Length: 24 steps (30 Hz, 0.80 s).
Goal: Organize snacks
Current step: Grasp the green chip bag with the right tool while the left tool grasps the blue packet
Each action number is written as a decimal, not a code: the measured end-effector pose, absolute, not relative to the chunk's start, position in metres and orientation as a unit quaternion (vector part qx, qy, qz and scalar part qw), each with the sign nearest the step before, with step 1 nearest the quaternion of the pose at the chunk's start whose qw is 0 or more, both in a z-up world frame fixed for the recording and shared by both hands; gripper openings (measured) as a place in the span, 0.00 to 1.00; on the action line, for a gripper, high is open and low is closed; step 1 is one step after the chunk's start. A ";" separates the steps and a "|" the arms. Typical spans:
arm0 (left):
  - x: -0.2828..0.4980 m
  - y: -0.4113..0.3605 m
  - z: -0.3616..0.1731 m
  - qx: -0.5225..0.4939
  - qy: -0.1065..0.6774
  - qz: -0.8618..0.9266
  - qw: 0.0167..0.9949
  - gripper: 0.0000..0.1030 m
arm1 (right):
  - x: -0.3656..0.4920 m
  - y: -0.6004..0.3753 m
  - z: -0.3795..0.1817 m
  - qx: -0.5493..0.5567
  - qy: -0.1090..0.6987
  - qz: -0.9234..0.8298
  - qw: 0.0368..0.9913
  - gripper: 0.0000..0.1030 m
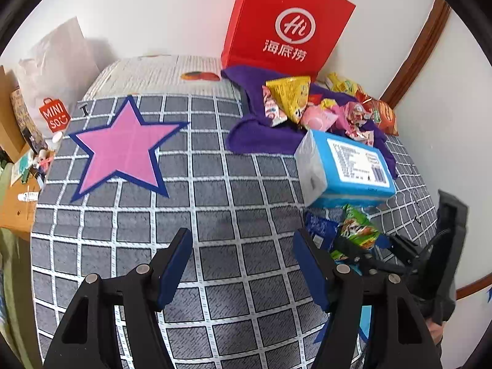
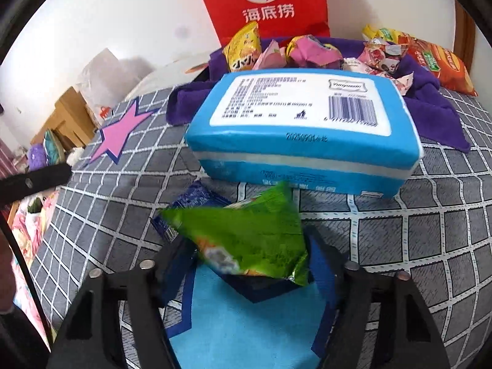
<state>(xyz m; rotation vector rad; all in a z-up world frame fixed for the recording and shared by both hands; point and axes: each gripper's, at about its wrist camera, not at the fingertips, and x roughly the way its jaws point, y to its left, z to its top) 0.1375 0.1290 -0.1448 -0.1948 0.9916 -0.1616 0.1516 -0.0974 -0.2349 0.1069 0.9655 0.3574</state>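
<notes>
A green snack packet (image 2: 246, 240) sits between the fingers of my right gripper (image 2: 246, 241), which is shut on it just above a light blue star patch (image 2: 246, 332). A dark blue packet (image 2: 190, 203) lies partly under the green one. In the left wrist view the same green packet (image 1: 358, 230) shows in front of the right gripper (image 1: 363, 255). My left gripper (image 1: 243, 236) hangs open and empty over the grey checked bed cover (image 1: 215, 215). Several more snack packets (image 1: 307, 107) are heaped on a purple towel (image 1: 261, 135) at the back.
A blue tissue pack (image 2: 304, 129) lies right behind the green packet. A red paper bag (image 1: 286, 24) stands against the wall. A pink star patch (image 1: 123, 150) marks the cover's left side. A cluttered desk (image 1: 18, 203) and a white MINISO bag (image 1: 55, 70) stand off the left edge.
</notes>
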 end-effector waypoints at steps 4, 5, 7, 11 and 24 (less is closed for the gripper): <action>0.140 0.118 -0.152 -0.084 0.482 -0.083 0.868 0.64 | 0.145 -0.104 -0.224 0.047 0.447 0.173 0.876 0.59; 0.142 0.113 -0.154 -0.081 0.484 -0.086 0.867 0.64 | 0.142 -0.106 -0.220 0.045 0.443 0.173 0.879 0.59; 0.144 0.100 -0.159 -0.067 0.488 -0.095 0.865 0.64 | 0.134 -0.114 -0.211 0.037 0.430 0.167 0.886 0.59; 0.149 0.072 -0.168 -0.033 0.496 -0.112 0.861 0.64 | 0.123 -0.137 -0.198 0.037 0.413 0.148 0.898 0.59; 0.162 0.007 -0.196 0.024 0.516 -0.141 0.845 0.64 | 0.108 -0.209 -0.200 0.067 0.420 0.085 0.901 0.59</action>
